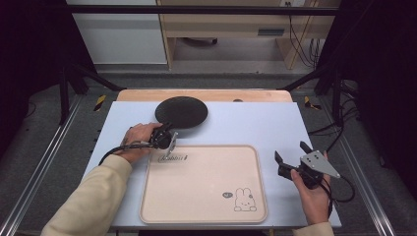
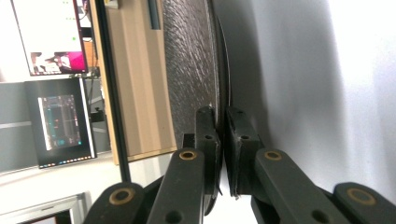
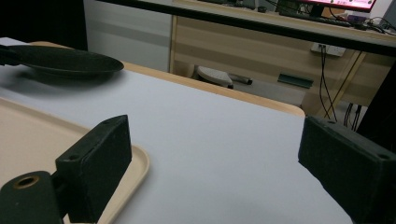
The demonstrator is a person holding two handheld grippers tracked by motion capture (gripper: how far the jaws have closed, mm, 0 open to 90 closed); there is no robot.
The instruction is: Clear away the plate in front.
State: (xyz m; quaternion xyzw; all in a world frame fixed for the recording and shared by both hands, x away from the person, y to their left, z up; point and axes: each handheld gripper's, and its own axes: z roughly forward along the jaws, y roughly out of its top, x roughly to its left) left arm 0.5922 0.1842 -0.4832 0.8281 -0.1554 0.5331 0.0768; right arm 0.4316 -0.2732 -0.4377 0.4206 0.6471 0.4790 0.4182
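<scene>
- High view, biggest first: table (image 1: 275, 123), pale blue, carrying all else.
- Next in size, tray (image 1: 204, 184), beige with a rabbit print, lying flat near the front edge, nothing on it.
- Then plate (image 1: 181, 112), black and round, beyond the tray's far left corner, rim just beside it; raised off the table at the gripped side in the right gripper view (image 3: 65, 58).
- Left hand-held gripper (image 1: 167, 137), at the plate's near rim; in the left gripper view, jaws nearly together, pinched on that thin rim (image 2: 222, 107), one pad above and one below.
- Right hand-held gripper (image 1: 292, 155), to the right of the tray, well apart from the plate; jaws wide, holding nothing, touching nothing.
- Risk, judged from the grip: held by a shallow bite on one edge only, so likely to pivot and droop, or slip free if lifted fast.
- Further risk: low carry toward the tray could catch its raised lip and knock the plate loose or shove the tray.
</scene>
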